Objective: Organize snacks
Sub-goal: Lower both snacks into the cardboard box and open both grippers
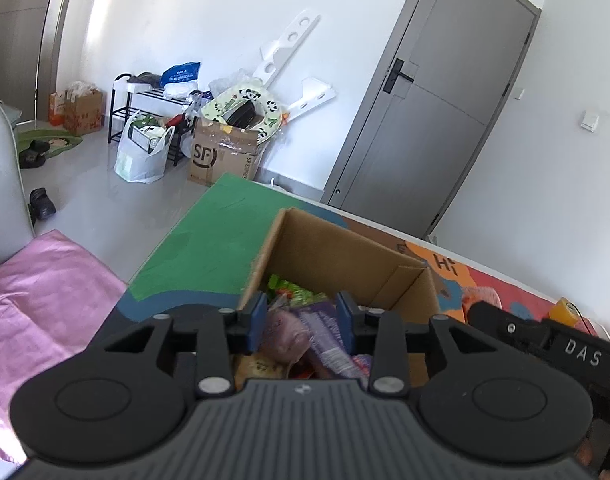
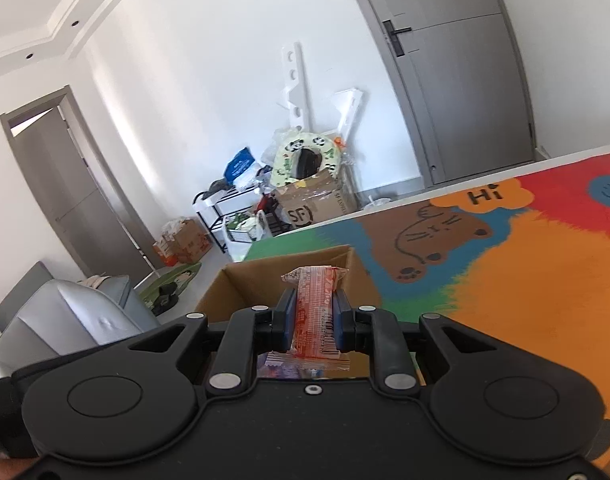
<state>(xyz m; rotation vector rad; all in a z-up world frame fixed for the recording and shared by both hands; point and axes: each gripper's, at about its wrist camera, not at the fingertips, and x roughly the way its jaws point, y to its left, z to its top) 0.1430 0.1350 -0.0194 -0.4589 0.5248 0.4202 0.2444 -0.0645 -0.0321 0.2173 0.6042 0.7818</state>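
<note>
An open cardboard box stands on a colourful cartoon mat and holds several snack packets, among them a purple one and a green one. My left gripper hovers over the box with its blue pads apart. The packets show between and below the pads, and neither pad presses on one. In the right wrist view, my right gripper is shut on an orange-red snack bar, which stands upright above the near side of the box.
The mat stretches to the right of the box, and a pink cloth lies to its left. A grey door and a heap of boxes and bags stand by the far wall. A black gripper housing sits just right of the box.
</note>
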